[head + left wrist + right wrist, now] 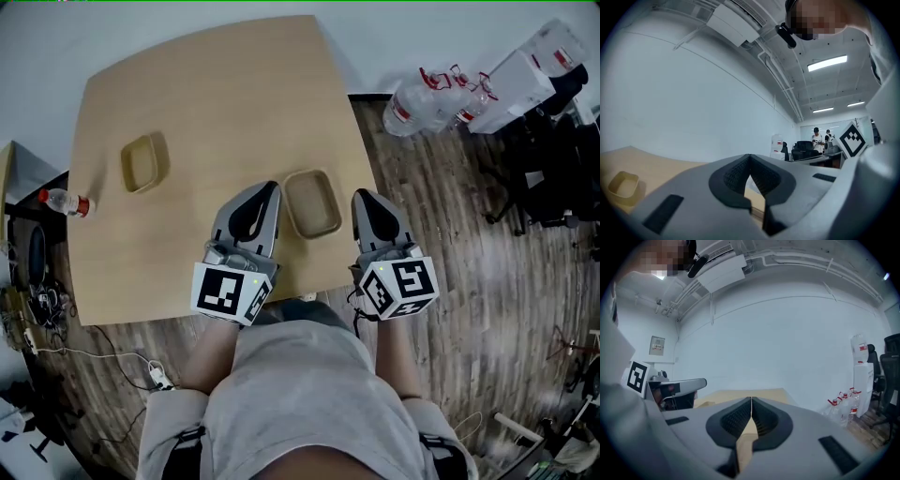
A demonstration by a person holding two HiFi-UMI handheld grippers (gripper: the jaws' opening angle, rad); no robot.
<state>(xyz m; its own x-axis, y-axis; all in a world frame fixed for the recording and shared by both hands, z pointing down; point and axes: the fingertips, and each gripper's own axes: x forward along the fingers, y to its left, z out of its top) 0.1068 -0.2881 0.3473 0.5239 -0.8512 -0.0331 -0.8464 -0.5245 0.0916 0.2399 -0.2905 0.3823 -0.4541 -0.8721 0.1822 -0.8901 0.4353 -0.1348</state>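
Observation:
A person holds both grippers over the near edge of a light wooden table (225, 103). My left gripper (265, 187) sits just left of a tan rectangular tray (312, 202); its jaws are shut with nothing between them. My right gripper (361, 195) sits just right of that tray, jaws also shut and empty. In the left gripper view the tips of the left gripper (750, 156) meet, and a second tan tray (622, 185) lies at the lower left. In the right gripper view the closed right gripper (751, 400) points along the table (740, 395). The second tray (144, 161) lies farther left on the table.
A small plastic bottle (66, 202) lies at the table's left edge. Water bottles (427, 98) and a white box (525, 75) stand on the wooden floor at the upper right. Cables (56, 347) trail on the floor at left. Two people (821, 138) stand far off.

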